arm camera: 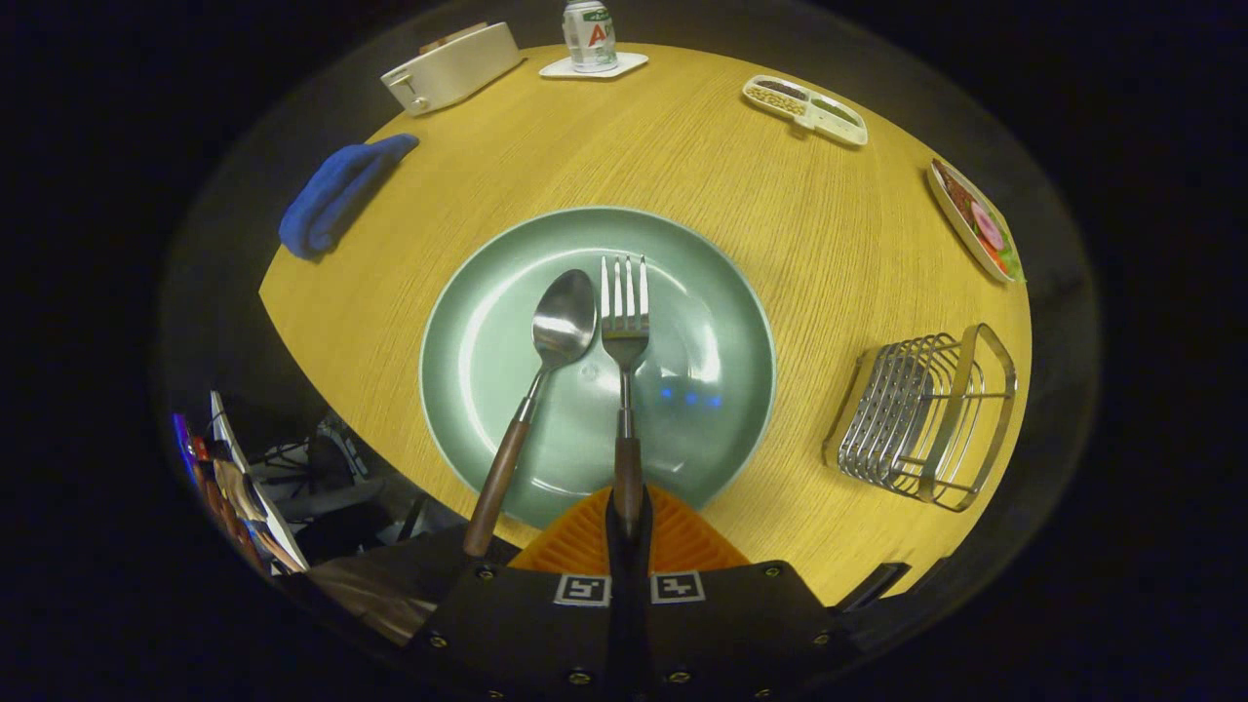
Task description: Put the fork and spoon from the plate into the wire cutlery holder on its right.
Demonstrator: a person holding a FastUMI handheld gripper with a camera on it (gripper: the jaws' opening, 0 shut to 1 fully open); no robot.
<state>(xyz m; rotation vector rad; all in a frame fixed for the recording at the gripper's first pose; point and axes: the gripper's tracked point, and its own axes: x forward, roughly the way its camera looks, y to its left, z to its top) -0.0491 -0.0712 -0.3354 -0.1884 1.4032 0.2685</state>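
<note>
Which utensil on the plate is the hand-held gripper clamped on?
The fork: its handle sits between the shut hand-held gripper fingers. The spoon lies free beside it.

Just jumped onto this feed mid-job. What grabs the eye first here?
The green plate in the middle of the wooden table, with the spoon and fork lying side by side on it. The gripper is shut on the fork's wooden handle at the plate's near rim; the spoon lies just left of the fork, untouched. The wire cutlery holder stands to the plate's right.
</note>
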